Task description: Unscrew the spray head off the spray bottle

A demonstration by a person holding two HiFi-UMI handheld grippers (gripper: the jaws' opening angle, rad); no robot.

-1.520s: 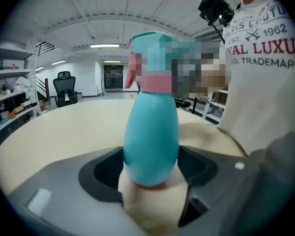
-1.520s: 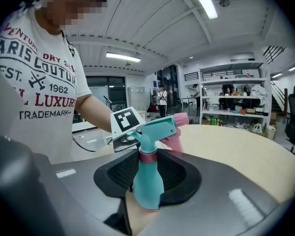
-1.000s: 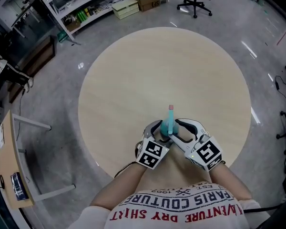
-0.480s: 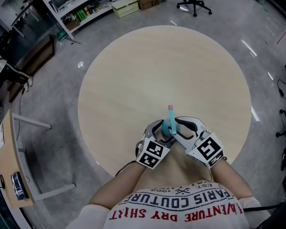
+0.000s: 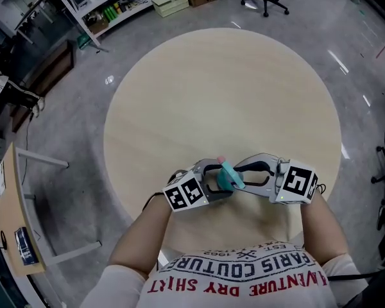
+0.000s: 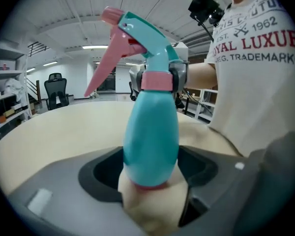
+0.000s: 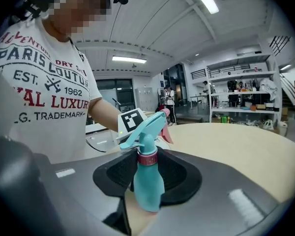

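Left claw: was clamped on base of spray bottle.
Right claw: jaws were just closed on collar of spray head.
Handling: judged light, slick plastic; collar favoured.

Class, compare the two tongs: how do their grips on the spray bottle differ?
The left tongs grip the bottle on its wide teal body; the right tongs grip its narrow pink collar. The left jaws stand wide; the right jaws have just been closing on the collar and stand narrower. Both hold the same tilted bottle.
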